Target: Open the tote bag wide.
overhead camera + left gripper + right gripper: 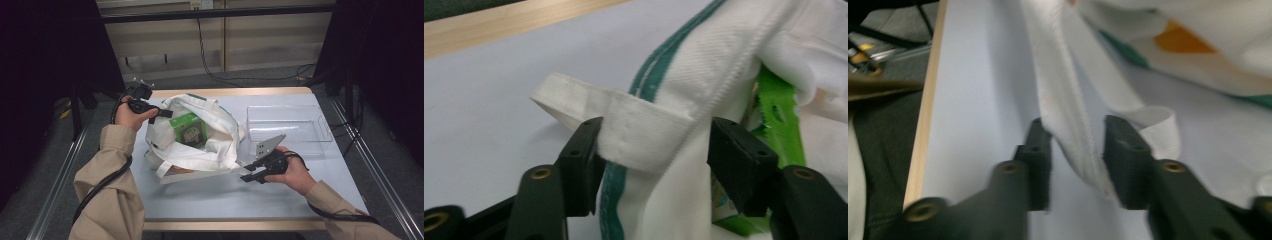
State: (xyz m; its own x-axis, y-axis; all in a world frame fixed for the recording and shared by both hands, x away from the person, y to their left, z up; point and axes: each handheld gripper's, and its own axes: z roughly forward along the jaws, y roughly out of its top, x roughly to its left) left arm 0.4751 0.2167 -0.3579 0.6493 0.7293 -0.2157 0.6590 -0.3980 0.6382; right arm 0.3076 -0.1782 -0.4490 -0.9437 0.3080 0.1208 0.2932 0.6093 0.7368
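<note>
**Q:** Pale blue and wood-edged, the table [280, 192] is carrying what, and where is it lying?

**A:** A white cloth tote bag [195, 135] with green trim is slumping open at the centre-left of the table, its mouth facing up. A green box [189, 129] is standing inside it. A clear plastic tray [290, 129] is sitting to the right of the bag, apart from it.

**Q:** How are the grippers standing?

**A:** The left gripper [161, 113] is reaching in at the far left rim of the bag; in the left gripper view its jaws are parted, with a folded strap end [644, 135] and the rim hem lying between them, the pads not pressing. The right gripper [248, 175] is lying at the near right of the bag; in the right gripper view its jaws are also parted around a white strap [1068, 125], the left pad brushing it at most, with no squeeze showing.

**Q:** How is the bag likely to be handling?

**A:** Judging by its folds, it is soft, limp and light, with no stiffness of its own; the box is probably adding most of the weight. The stitched straps and the hem are looking like the firmest holds, since the webbing is doubled there and is unlikely to be slipping.

**Q:** What is staying unclear?

**A:** The lower part of the box is lying hidden under cloth, an orange patch [1180, 42] is proving too blurred to identify, and any other contents are being covered by the folds.
</note>
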